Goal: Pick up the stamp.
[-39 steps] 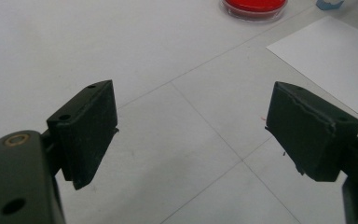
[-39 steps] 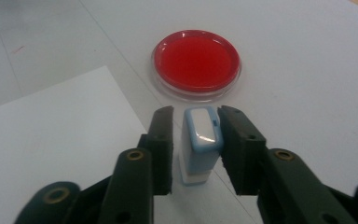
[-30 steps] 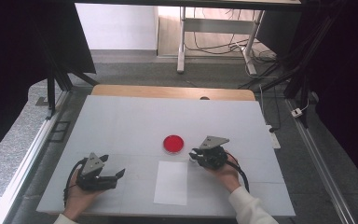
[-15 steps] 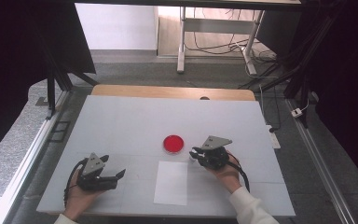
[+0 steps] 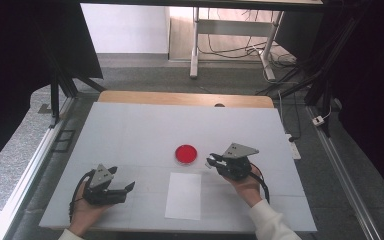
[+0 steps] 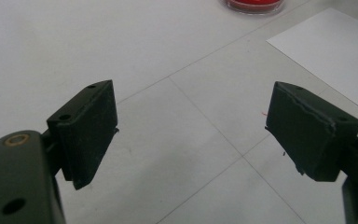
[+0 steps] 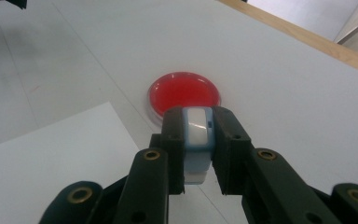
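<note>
With the right gripper [image 7: 198, 140] clamped on a small white-and-blue stamp-like block [image 7: 196, 133] just short of the red ink pad [image 7: 184, 95], lower it squarely onto the pad, while the left gripper [image 6: 191, 135] rests spread, empty.

Glossy red plastic dish [image 7: 184, 96], matt white paper sheet [image 5: 183, 195], smooth table [image 5: 130, 130] (wood-edged), matt black fingers [image 6: 91, 130].

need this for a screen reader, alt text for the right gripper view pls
The right gripper clamps a small white and pale blue object between its black jaws, just short of a round red dish on the white table. A white paper sheet lies left.
</note>
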Available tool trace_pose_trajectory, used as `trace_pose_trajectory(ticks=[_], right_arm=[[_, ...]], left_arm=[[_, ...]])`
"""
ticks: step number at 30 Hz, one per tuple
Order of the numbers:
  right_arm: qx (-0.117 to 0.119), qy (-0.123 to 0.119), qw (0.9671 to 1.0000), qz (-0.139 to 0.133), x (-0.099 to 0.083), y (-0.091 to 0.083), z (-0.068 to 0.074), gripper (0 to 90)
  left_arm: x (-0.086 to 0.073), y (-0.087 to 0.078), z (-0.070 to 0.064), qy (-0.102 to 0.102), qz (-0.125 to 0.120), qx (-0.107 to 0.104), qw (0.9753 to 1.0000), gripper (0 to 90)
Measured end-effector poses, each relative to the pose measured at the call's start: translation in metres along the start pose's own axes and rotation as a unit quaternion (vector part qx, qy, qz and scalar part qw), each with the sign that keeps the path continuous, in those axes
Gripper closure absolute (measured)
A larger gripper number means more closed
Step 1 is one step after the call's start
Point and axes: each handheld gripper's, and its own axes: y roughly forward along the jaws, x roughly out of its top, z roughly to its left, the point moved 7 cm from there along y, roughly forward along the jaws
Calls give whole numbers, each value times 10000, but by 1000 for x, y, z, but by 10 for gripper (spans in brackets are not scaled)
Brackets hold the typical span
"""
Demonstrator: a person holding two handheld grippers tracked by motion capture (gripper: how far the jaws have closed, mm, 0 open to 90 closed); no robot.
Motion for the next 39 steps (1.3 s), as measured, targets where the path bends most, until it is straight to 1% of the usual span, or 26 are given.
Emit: trace_pose_trajectory(ticks=[4, 9, 10, 14, 20, 24, 31, 39], right_arm=[[19, 102, 9999, -108, 3, -5, -1, 754], [6, 134, 9997, -202, 6, -10, -1, 754], [34, 177, 9994, -302, 8, -12, -1, 754], [13, 204, 9992, -347, 11, -16, 0, 754], [43, 203, 9988, -451, 16, -22, 2, 754], [133, 227, 9981, -561, 20, -25, 6, 754], [222, 178, 9979, -578, 23, -26, 12, 754], [396, 171, 9971, -622, 27, -26, 24, 753]], left_arm=[[0, 1, 0, -6, 8, -3, 10000, 167], [0, 1, 0, 1, 16, 5, 10000, 167], [0, 1, 0, 2, 17, 5, 10000, 167], [0, 1, 0, 6, 15, 4, 10000, 167], [-1, 2, 0, 8, 29, 4, 10000, 166], [-1, 3, -1, 23, 44, -9, 10000, 166], [-1, 3, -1, 19, 52, -23, 10000, 166], [-1, 4, -2, 33, 51, -37, 10000, 166]])
